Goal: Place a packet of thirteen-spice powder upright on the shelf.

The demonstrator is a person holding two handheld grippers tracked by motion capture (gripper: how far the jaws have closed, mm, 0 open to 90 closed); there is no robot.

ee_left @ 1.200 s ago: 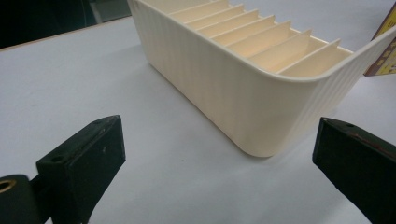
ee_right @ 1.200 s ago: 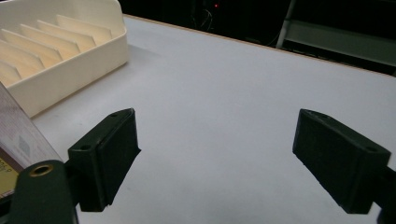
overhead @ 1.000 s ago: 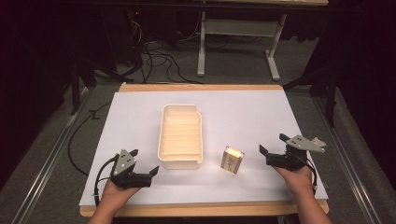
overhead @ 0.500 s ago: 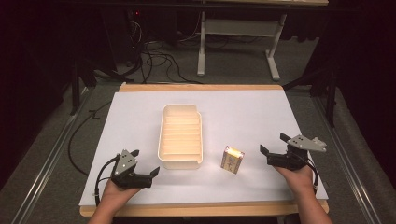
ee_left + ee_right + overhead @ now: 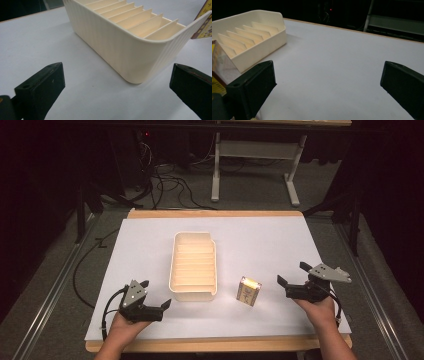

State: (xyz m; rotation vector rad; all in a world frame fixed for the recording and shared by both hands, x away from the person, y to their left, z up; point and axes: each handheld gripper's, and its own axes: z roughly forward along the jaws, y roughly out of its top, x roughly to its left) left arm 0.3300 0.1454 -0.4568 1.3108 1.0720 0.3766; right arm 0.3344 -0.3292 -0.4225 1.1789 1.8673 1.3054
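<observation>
The right gripper (image 5: pixel 292 279) stands spread wide with nothing between its jaws, which have just been opening; the box (image 5: pixel 249 291) sits just right of the tray (image 5: pixel 193 294), between tray and gripper. To do this well, I'd square the jaws to the box's narrow sides before closing. The left gripper (image 5: pixel 155 294), also gaping and empty, rests just left of the tray's near corner. Count: one tray, one box, two grippers.

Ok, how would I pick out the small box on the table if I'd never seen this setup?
Start at the white sheet covering the table, then find the cream slotted tray near its middle. The small box stands just right of the tray's near end, between it and the right gripper. It is far smaller than the tray, with printed yellow and brown faces.
</observation>
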